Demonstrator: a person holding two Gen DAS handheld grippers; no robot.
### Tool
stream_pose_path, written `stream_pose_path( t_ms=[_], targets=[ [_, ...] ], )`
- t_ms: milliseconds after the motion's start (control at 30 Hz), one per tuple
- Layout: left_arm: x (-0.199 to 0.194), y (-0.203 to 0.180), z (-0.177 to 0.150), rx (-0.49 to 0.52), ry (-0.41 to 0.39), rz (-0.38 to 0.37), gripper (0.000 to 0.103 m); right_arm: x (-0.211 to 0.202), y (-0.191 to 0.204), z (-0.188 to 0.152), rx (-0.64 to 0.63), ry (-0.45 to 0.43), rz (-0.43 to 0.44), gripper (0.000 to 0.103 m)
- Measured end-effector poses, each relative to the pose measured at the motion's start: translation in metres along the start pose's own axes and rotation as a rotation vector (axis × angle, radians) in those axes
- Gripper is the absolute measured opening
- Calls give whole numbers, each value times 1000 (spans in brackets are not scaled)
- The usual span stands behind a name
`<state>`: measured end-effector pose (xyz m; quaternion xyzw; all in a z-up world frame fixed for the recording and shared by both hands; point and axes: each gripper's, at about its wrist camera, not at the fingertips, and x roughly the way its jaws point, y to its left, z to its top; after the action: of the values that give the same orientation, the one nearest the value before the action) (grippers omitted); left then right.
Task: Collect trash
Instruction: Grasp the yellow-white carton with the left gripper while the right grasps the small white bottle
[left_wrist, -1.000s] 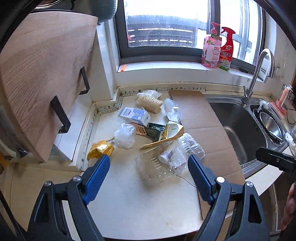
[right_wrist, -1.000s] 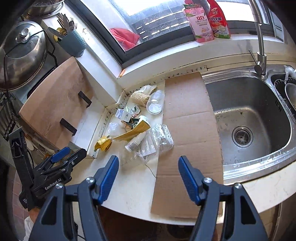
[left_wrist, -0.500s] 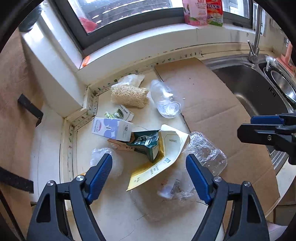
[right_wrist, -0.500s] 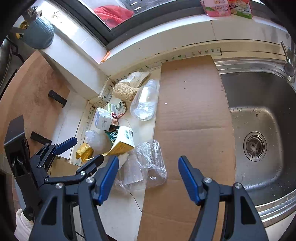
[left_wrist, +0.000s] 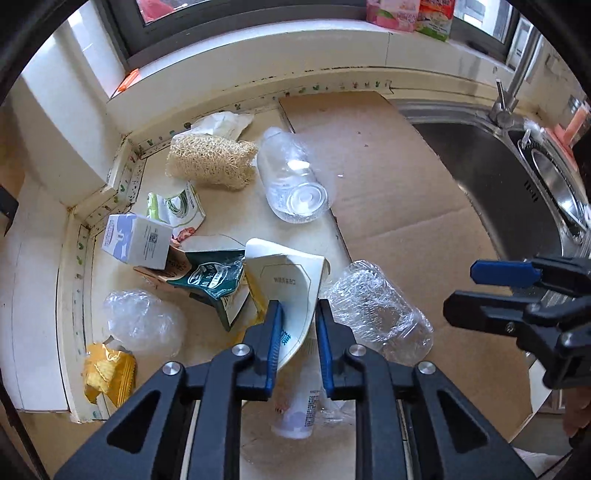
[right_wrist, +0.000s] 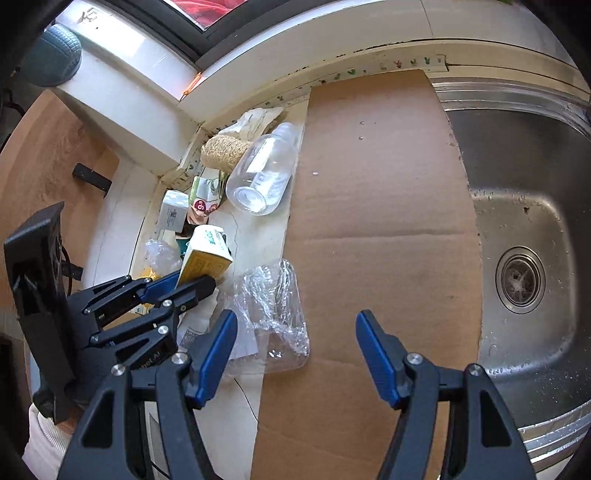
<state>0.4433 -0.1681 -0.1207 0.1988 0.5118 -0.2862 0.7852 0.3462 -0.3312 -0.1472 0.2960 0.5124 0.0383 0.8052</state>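
Note:
Trash lies on a cream counter (left_wrist: 221, 221). A flattened yellow-and-white carton (left_wrist: 291, 277) stands between the jaws of my left gripper (left_wrist: 298, 332), which are closing, the pads pressing on its lower edge. In the right wrist view that gripper (right_wrist: 184, 286) clamps the carton (right_wrist: 205, 258). A crushed clear bottle (left_wrist: 376, 314) lies just right of it. My right gripper (right_wrist: 295, 350) hangs open above the crushed bottle (right_wrist: 273, 314), nothing between its fingers. Under the left gripper lies a small white bottle (left_wrist: 299, 410).
Around the carton lie a clear bottle (left_wrist: 295, 184), a loofah (left_wrist: 210, 162), a white-and-blue box (left_wrist: 136, 240), a green wrapper (left_wrist: 214, 277), a clear bag (left_wrist: 140, 321) and a yellow wrapper (left_wrist: 107, 373). A flat cardboard sheet (left_wrist: 388, 184) borders the steel sink (right_wrist: 517, 221).
Both grippers have come down and closer to the trash pile. The left jaws, wide a moment ago, have drawn in around the flattened carton. The right jaws stayed wide.

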Motion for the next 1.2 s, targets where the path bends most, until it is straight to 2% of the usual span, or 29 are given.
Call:
stream_pose_path(
  t_ms=[300, 467, 700, 900, 1000, 1200],
  targets=[
    [-53, 51, -33, -279, -119, -31, 12, 10, 39, -9, -140, 17, 26, 67],
    [-86, 72, -68, -388, -179, -8, 12, 24, 67, -16, -192, 32, 30, 60],
    [-113, 80, -120, -475, -210, 57, 12, 49, 100, -18, -204, 30, -22, 51],
    [-125, 89, -157, -532, -212, 58, 12, 70, 126, -26, -265, 41, -136, 37],
    [-129, 93, -171, -550, -212, 58, 12, 72, 136, -33, -307, 12, -188, 36],
    [-145, 98, -195, -569, -226, 56, 12, 67, 141, -43, -310, 11, -182, 26]
  ],
)
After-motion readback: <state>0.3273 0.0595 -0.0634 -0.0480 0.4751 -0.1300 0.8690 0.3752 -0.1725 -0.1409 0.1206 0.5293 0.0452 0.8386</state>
